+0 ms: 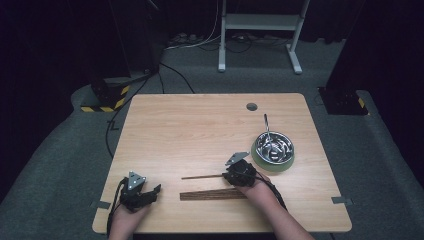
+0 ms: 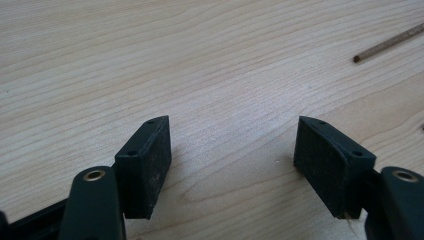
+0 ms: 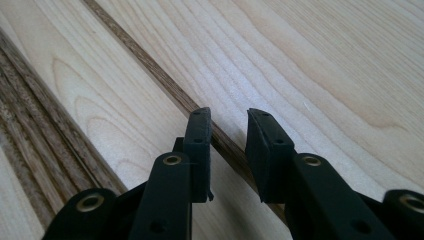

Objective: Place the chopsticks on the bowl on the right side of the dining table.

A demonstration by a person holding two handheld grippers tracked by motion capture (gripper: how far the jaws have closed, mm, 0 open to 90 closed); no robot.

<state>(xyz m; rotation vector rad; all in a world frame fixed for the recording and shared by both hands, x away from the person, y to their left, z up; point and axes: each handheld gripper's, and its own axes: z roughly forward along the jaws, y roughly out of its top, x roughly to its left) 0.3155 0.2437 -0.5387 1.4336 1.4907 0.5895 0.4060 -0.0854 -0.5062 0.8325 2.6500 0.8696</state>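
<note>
We held a gripper in each hand at the near edge of the wooden table (image 1: 200,120). Our right gripper (image 3: 227,150) sat over a single dark chopstick (image 1: 202,176) that lay apart from the rest, its free end pointing toward our left side. In the right gripper view the stick ran diagonally between the two pads; the jaws stood narrow around it, with a small gap showing on either side, so the pads were not pressing on it. Whether the stick lay flat on the table or was slightly lifted we could not tell.

Just nearer to us, a bundle of chopsticks (image 1: 212,194) lay side by side in a flat row, almost parallel to the single one and close beside it, with bare wood between them. The same bundle appeared as dark stripes at the left of the right gripper view.

Our left gripper (image 2: 232,150) rested well apart near the left corner, jaws wide and with nothing between them, only bare table under them; the tip of the single chopstick showed far off at the upper right of its view.

Beyond our right hand stood a steel bowl (image 1: 274,145) on a pale green base (image 1: 272,163), with a thin metal utensil (image 1: 266,125) leaning out of it. Nothing lay between the bowl and the right gripper. A small round hole (image 1: 251,106) marked the far side of the table.
</note>
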